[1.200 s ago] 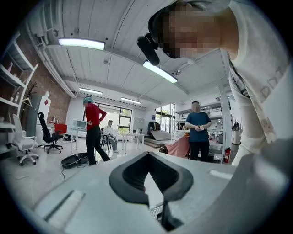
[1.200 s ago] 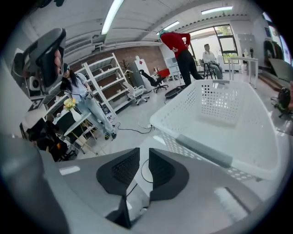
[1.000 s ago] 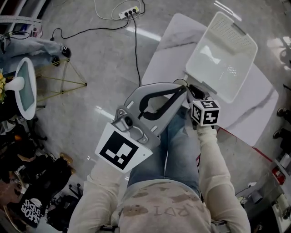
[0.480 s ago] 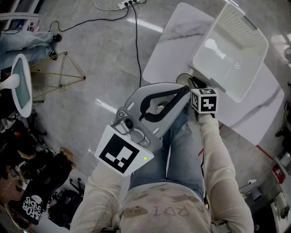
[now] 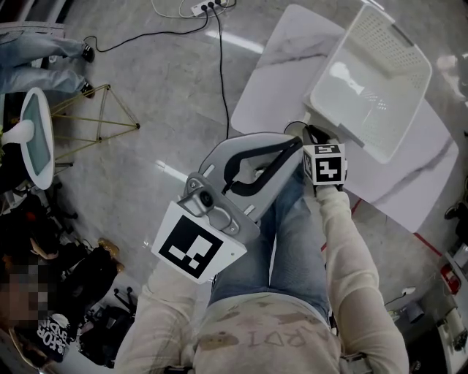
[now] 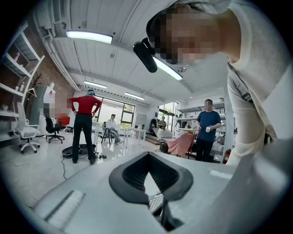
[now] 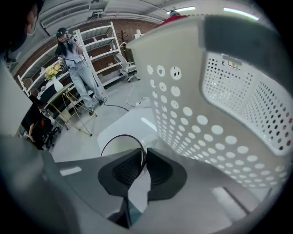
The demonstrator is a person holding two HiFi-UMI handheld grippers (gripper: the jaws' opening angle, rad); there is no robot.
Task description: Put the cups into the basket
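Observation:
A clear cup [image 7: 121, 135] shows as a thin round rim, and my right gripper [image 7: 144, 153] is shut on that rim. In the head view the cup [image 5: 291, 129] and the right gripper [image 5: 308, 136] sit at the near corner of the white perforated basket [image 5: 373, 80]. The basket stands on a white marble table [image 5: 278, 80], and its wall [image 7: 219, 105] rises right beside the cup. My left gripper [image 5: 295, 145] lies over my lap, tips close to the right one. Its jaws [image 6: 149, 156] are shut, with nothing between them, and point up toward the ceiling.
Cables and a power strip [image 5: 205, 7] lie on the grey floor beyond the table. A round side table on thin gold legs [image 5: 36, 139] stands at the left. Several people stand or sit about the room, and shelving [image 7: 98, 50] lines the brick wall.
The head view has shifted a little, and the basket now sits slightly further right in it. Both grippers keep their places by the basket's near corner.

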